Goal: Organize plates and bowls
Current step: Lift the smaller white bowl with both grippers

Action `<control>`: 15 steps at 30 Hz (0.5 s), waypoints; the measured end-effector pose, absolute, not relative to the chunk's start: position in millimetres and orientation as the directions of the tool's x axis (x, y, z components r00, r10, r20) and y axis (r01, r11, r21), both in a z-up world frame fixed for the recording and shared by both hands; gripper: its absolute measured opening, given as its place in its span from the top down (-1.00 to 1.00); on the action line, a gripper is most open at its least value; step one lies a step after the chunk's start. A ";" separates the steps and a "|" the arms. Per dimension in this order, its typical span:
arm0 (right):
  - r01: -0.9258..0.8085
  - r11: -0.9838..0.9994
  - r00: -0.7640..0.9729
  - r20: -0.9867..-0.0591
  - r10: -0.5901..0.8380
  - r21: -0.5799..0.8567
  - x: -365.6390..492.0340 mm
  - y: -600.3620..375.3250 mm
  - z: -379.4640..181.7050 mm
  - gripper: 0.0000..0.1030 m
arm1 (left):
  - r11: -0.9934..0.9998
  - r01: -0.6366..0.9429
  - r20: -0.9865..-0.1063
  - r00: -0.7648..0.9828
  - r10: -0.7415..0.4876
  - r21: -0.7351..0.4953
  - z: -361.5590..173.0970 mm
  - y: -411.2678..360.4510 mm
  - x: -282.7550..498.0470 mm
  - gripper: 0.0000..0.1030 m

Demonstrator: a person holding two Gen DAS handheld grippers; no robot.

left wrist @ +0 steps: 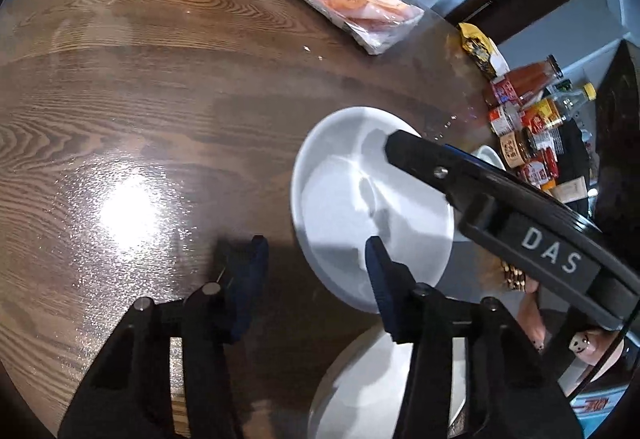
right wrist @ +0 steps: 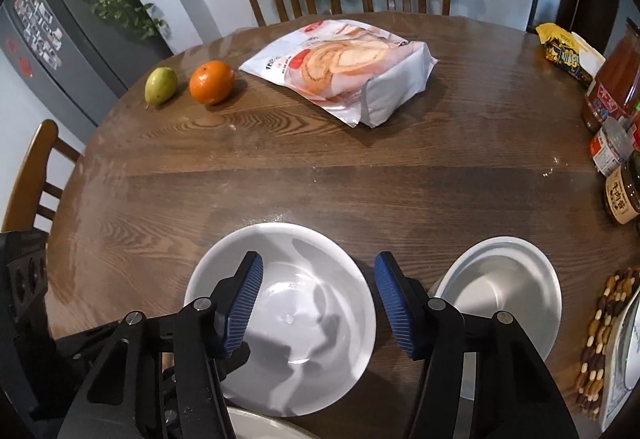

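Two grippers straddle opposite rims of one white bowl at the near edge of the surface. Left gripper and right gripper both stand part-open, pads off the rim. A second bowl sits just right. Judgement: centre each rim, close evenly, then lift level.

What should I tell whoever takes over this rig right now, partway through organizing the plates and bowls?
Left gripper: open, straddling the left rim of the big white bowl, not pinching.
Right gripper: open, straddling the same bowl's right rim.
A smaller bowl stands apart on the right; another white dish lies nearer the person.
Done: nothing stacked yet.
Left: grip the big bowl, then gather the dishes.
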State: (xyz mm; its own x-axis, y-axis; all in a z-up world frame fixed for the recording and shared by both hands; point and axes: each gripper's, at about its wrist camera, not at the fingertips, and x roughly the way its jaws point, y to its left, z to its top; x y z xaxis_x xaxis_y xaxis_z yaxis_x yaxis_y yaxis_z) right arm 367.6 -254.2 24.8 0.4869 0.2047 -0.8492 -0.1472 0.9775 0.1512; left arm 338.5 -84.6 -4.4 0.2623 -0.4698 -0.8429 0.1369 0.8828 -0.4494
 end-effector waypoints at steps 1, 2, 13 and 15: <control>-0.150 0.977 0.482 -0.851 0.207 0.153 367.8 -253.6 23.8 -0.19 | 0.877 0.141 -0.841 0.247 -0.481 -0.460 -5.5 -86.1 338.7 0.22; -0.154 0.976 0.475 -0.854 0.212 0.157 368.1 -253.1 22.7 -0.19 | 0.871 0.144 -0.839 0.235 -0.491 -0.469 -6.5 -86.2 338.5 0.24; -0.162 0.971 0.462 -0.856 0.234 0.178 368.4 -252.0 19.1 -0.19 | 0.850 0.141 -0.818 0.232 -0.527 -0.508 -5.7 -83.2 339.1 0.25; -0.163 0.970 0.464 -0.853 0.238 0.182 368.4 -251.5 18.9 -0.19 | 0.854 0.140 -0.820 0.238 -0.521 -0.501 -4.5 -82.8 338.6 0.25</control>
State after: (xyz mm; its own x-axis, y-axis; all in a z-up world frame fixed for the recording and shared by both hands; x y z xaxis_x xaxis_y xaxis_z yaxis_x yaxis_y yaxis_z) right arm 368.4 -251.5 18.9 0.4638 0.2383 -0.8533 -0.1627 0.9697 0.1824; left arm 338.6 -82.8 -4.5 0.2380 -0.5207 -0.8199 0.1403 0.8537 -0.5015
